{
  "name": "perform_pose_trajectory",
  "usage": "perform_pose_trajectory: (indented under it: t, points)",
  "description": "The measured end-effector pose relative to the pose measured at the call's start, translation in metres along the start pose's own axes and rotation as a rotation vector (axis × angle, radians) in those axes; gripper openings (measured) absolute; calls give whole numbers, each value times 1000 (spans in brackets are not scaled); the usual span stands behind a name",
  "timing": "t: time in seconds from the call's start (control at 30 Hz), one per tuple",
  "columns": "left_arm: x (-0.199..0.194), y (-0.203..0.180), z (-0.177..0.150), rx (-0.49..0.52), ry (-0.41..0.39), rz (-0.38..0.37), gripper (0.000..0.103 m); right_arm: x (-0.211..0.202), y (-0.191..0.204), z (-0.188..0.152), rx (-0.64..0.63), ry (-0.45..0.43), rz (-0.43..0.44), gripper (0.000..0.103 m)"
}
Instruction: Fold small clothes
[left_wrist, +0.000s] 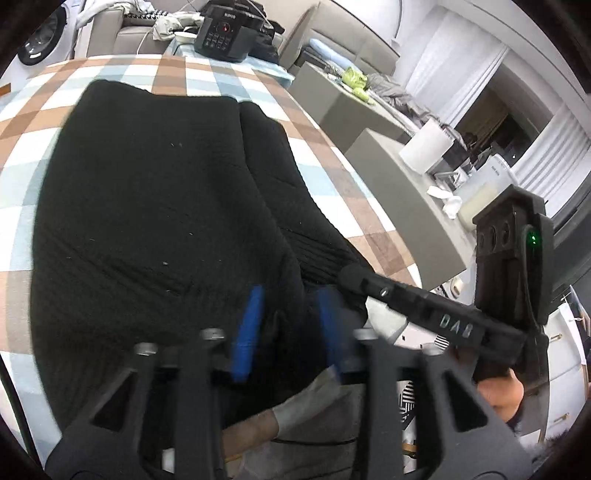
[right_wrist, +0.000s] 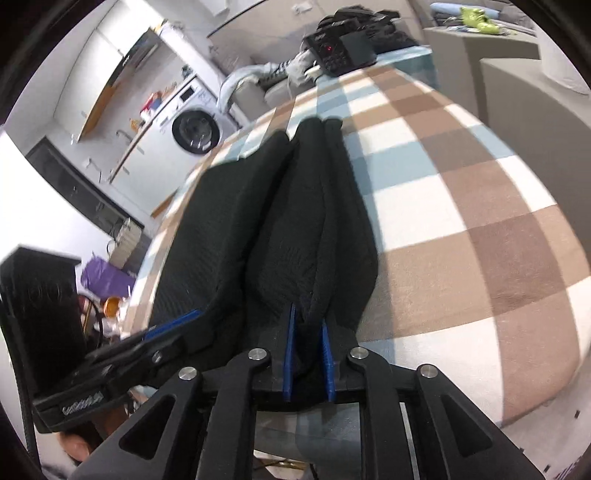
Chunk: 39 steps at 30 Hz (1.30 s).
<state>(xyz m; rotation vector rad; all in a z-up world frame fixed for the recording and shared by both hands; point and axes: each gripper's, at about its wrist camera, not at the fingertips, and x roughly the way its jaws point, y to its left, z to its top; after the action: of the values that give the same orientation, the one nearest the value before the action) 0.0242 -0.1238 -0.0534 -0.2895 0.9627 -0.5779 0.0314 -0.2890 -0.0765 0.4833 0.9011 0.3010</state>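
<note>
Garment: the black garment (left_wrist: 155, 192) lies on the checked table (left_wrist: 173, 74), part folded lengthwise, its near hem hanging at the table's near edge by both of your claws.
Long axis: in both wrist views it runs from 6 o'clock, at the claws, up to 12 o'clock, at the far end.
Left claw (left_wrist: 284, 325): your blue pads stand apart over the near hem; cloth lies between them but they are not pressing it.
Right claw (right_wrist: 308, 354): your pads sit close together with a ridge of the cloth between them; whether they pinch it, I cannot tell.
Nearer hand: both are at the near hem, the right on the folded ridge at 3 o'clock of the left.
Next move: likely a fold along the axis toward 12 o'clock, so you would need a fresh grip with the left first.
</note>
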Motion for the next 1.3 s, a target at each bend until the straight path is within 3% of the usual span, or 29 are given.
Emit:
perform_pose_trajectory:
  t: [0.03, 0.17, 0.27, 0.43, 0.5, 0.53, 0.63, 0.7, 0.8, 0.9, 1.0, 1.1, 1.3]
  points:
    - [-7, 2, -1, 2, -21, 3, 52, -6, 3, 2, -3, -20, 4, 17]
    - [-25, 11, -1, -19, -56, 13, 53, -20, 20, 5, -36, -58, 64, 20]
    - [-36, 23, -2, -52, -80, 35, 53, -11, 37, 3, -62, 3, 134, 32]
    - [-57, 50, -6, -119, -127, 94, 53, 10, 59, -6, -123, 76, 153, 44]
    - [-64, 64, -8, -149, -141, 119, 53, 29, 56, -10, -87, 123, 150, 44]
    - [-66, 69, -8, -161, -146, 129, 53, 39, 54, -10, -65, 149, 126, 39]
    - [-76, 82, -9, -180, -170, 152, 53, 46, 61, -6, -88, 141, 94, 5]
    - [-83, 89, -9, -190, -188, 161, 53, 18, 70, 0, -107, 35, 172, 4]
    - [-89, 94, -8, -190, -206, 166, 53, -18, 76, -4, -141, -94, 119, 4]
    - [-86, 98, -7, -179, -201, 189, 54, -1, 54, -17, -83, -36, 29, 4]
    - [-72, 101, -7, -173, -168, 220, 54, 19, 34, -26, 5, 28, 30, 4]
    - [-55, 105, -9, -188, -129, 232, 54, 19, 30, -25, 11, 40, 46, 5]
    - [-29, 121, 3, -246, -100, 224, 54, 23, 26, -12, 26, 46, 83, 24]
